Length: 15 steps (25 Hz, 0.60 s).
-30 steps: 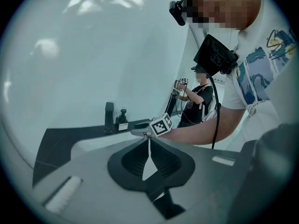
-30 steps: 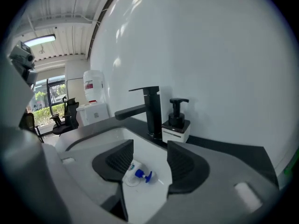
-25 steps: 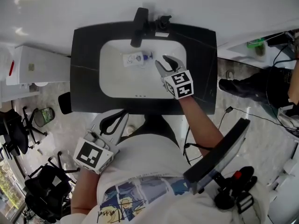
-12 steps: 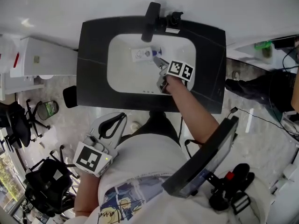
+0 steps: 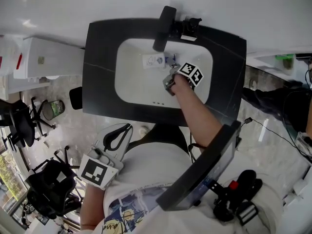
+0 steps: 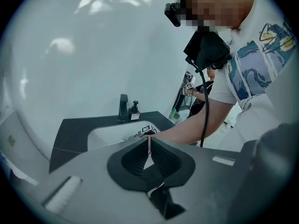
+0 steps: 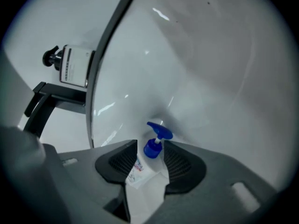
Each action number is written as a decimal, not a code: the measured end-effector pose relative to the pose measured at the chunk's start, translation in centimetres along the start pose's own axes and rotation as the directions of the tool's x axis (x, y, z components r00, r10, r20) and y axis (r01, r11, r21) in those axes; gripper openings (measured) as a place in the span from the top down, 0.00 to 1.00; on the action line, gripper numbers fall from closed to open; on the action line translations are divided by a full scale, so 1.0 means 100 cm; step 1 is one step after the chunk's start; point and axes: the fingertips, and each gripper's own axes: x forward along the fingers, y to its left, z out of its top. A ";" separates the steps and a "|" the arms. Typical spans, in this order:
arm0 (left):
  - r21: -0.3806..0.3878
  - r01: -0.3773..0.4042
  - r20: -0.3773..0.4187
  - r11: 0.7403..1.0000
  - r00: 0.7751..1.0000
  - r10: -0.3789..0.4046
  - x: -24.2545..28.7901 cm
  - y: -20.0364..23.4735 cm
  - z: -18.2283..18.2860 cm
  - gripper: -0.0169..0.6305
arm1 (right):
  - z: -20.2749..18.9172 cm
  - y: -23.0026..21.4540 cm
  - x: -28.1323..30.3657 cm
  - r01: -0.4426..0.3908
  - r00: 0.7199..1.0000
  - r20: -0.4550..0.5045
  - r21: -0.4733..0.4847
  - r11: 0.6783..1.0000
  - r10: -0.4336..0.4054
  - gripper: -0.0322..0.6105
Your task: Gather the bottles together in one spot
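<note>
In the sink (image 5: 131, 82), right gripper (image 7: 150, 147) fingers (image 7: 183, 164), just opened wider, loosely straddle the bottle (image 7: 144, 183).

Lower centre: left gripper (image 6: 149, 143), jaws pressed tip to tip, nothing between. Just above the tips: marker cube (image 6: 148, 129) at white basin (image 6: 105, 135), bare arm (image 6: 187, 130) reaching to it from the right. Left of centre: black counter (image 6: 70, 132). At its back edge: faucet (image 6: 123, 107), dark pump bottle (image 6: 134, 111) just beside. Upper right: printed shirt (image 6: 261, 55), black cable (image 6: 204, 106) hanging.
</note>
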 end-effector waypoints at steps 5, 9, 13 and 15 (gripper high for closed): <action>-0.010 -0.014 -0.012 1.000 1.000 0.014 0.005 0.008 0.003 0.94 | 0.004 -0.006 0.015 0.011 0.999 0.037 0.129 0.992 -0.016 0.68; 0.000 -0.015 -0.017 1.000 1.000 0.015 0.009 0.010 0.004 0.94 | 0.001 -0.008 0.027 0.026 0.999 0.027 0.178 0.984 -0.031 0.68; -0.012 -0.029 -0.024 1.000 0.999 0.029 0.008 0.014 0.003 0.94 | 0.001 -0.009 0.034 0.056 0.998 0.013 0.161 0.985 -0.059 0.73; -0.015 -0.037 -0.023 0.999 0.999 0.037 0.007 0.015 0.002 0.94 | 0.002 -0.007 0.035 0.057 0.998 0.011 0.142 0.988 -0.059 0.74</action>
